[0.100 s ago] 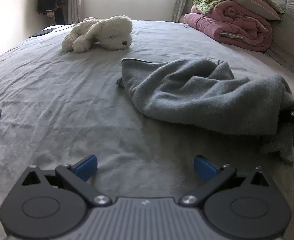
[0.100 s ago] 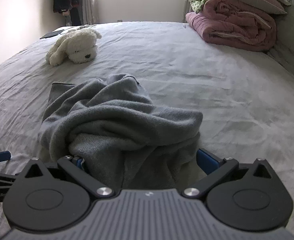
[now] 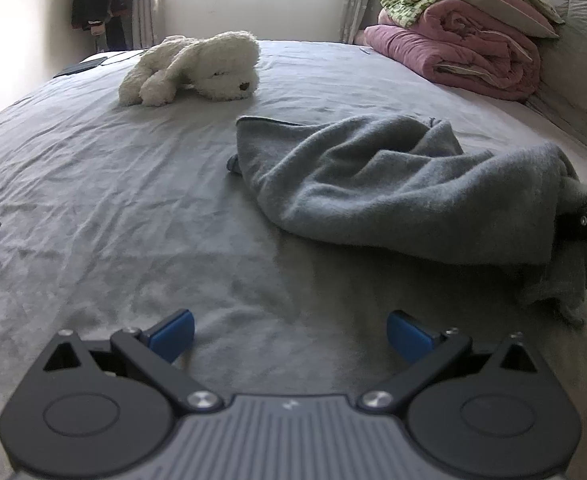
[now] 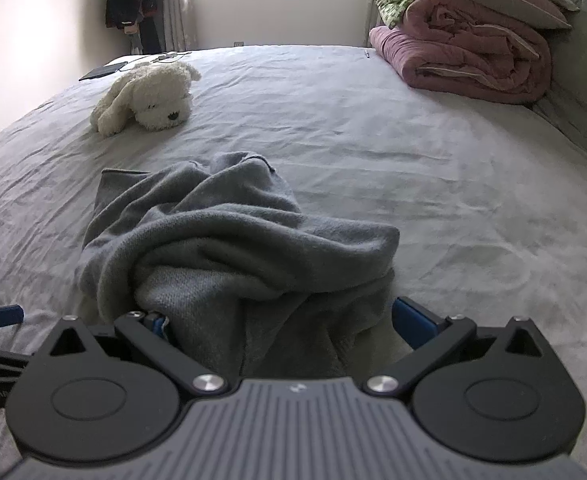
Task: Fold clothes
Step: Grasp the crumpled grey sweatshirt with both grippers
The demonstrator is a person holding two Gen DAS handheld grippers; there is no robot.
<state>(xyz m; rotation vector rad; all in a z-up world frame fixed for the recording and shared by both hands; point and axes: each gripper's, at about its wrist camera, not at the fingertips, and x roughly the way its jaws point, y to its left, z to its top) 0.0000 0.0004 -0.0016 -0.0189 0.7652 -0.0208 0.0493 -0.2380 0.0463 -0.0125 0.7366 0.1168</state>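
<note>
Here our left gripper (image 3: 289,336) gaped over bare bedsheet (image 3: 133,208); our right gripper (image 4: 279,320) stood wide around the grey garment (image 4: 233,248).

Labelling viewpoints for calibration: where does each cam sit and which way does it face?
Left wrist: on the left gripper, low over the bed, facing the window; jaws open and empty; right gripper's tip shows at the right edge.
Right wrist: on the right gripper, same heading; open jaws straddle the grey garment; left gripper's tip and a bit of hand show at bottom left.
Shared: garment, plush dog, pink quilt.
</note>
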